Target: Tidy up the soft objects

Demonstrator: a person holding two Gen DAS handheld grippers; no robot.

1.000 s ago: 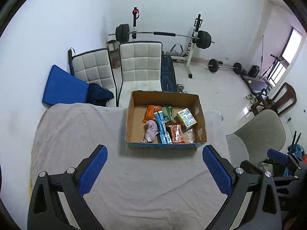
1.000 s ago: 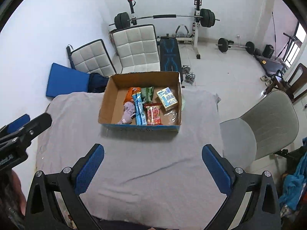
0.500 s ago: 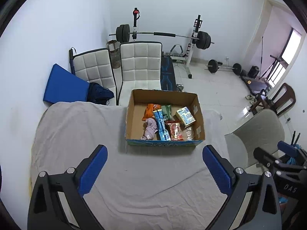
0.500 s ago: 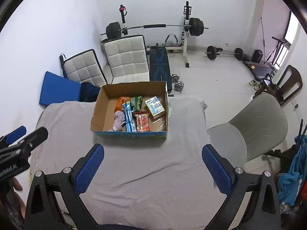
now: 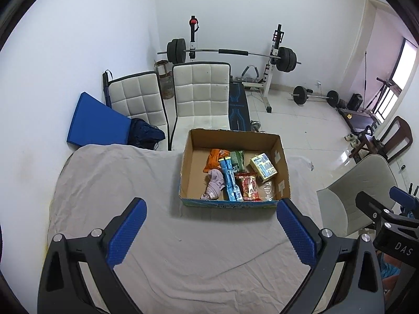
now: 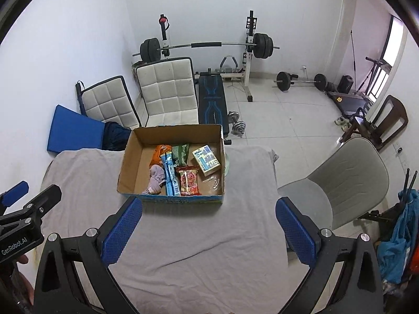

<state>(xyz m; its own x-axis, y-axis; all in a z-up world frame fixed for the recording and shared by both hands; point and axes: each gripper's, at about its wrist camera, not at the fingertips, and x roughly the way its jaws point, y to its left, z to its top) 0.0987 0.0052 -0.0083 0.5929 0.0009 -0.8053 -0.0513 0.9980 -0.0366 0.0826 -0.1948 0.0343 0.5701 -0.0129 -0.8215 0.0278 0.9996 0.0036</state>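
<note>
An open cardboard box [image 5: 191,172] [image 6: 131,167] stands on the grey-clothed table [image 5: 117,183] [image 6: 235,222]. Inside lie a lilac cloth [image 5: 215,186] [image 6: 156,179], a blue packet [image 5: 230,181] [image 6: 170,175], a red packet [image 5: 247,185] [image 6: 189,180], an orange packet [image 5: 215,158], a green packet [image 5: 237,158] and a small carton [image 5: 263,167] [image 6: 206,160]. My left gripper [image 5: 209,233] is open and empty, held back above the table in front of the box. My right gripper [image 6: 208,230] is open and empty, likewise short of the box.
Two white padded chairs [image 5: 201,99] and a blue mat [image 5: 97,123] stand behind the table. A grey chair [image 6: 345,178] is at the right. A barbell rack [image 5: 230,52] and dumbbells [image 6: 237,125] fill the far floor. The other gripper shows at each view's edge [image 5: 387,217] [image 6: 23,214].
Both grippers have drawn back and up from the box, which now looks smaller and farther. Both stay open and empty. The box contents have not moved.
</note>
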